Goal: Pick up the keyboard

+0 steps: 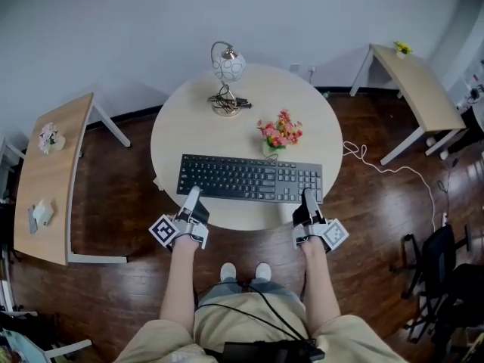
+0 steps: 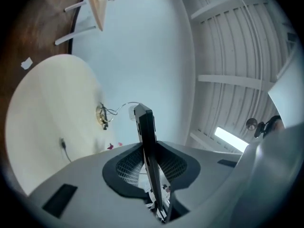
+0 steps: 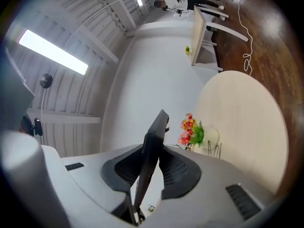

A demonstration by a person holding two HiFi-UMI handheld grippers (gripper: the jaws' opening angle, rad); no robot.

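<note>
A black keyboard (image 1: 249,178) hangs lifted above the round cream table (image 1: 318,127), held level by its near edge. My left gripper (image 1: 191,200) is shut on the keyboard's near left end. In the left gripper view the keyboard (image 2: 147,141) stands edge-on between the pads. My right gripper (image 1: 308,200) is shut on the near right end. The right gripper view shows the same keyboard (image 3: 151,151) clamped edge-on. Both grippers point slightly upward.
On the table stand a small lamp (image 1: 226,70) with a coiled cable at the back and a pot of pink flowers (image 1: 278,133) just behind the keyboard. Wooden desks (image 1: 49,180) (image 1: 420,89) flank the table. A white cable (image 1: 393,169) lies on the floor at the right.
</note>
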